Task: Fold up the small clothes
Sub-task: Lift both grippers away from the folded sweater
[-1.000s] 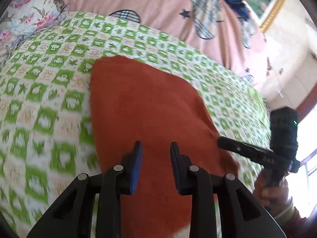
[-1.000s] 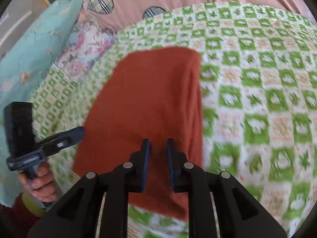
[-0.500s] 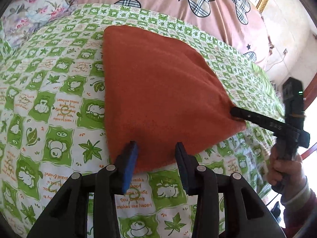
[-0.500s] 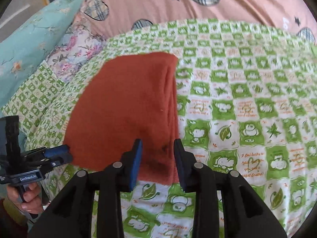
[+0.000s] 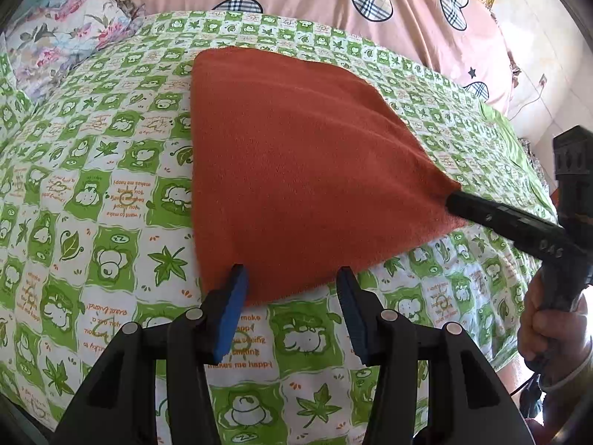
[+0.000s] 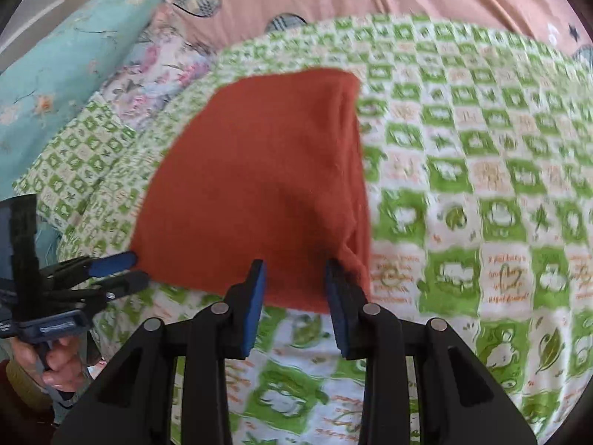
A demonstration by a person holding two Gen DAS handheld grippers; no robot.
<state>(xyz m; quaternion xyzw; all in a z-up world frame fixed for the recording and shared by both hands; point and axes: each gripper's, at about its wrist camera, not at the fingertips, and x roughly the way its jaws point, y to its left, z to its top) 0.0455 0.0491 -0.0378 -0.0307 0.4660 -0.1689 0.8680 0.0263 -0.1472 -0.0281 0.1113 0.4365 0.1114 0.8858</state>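
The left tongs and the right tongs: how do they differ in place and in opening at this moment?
The black left tongs stand at the near left corner of the folded rust-orange cloth; the black right tongs stand at its near right corner, by the layered edge. The left tongs gape wider in their own view than the right tongs in theirs. Both are open, straddle the cloth's near edge and carry blue pads.

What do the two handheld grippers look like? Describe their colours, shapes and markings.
The left gripper and right gripper are matte black, each with two straight fingers lined with blue pads, silver rivets at the joints, a pistol-style handle and small pale lettering on the body.
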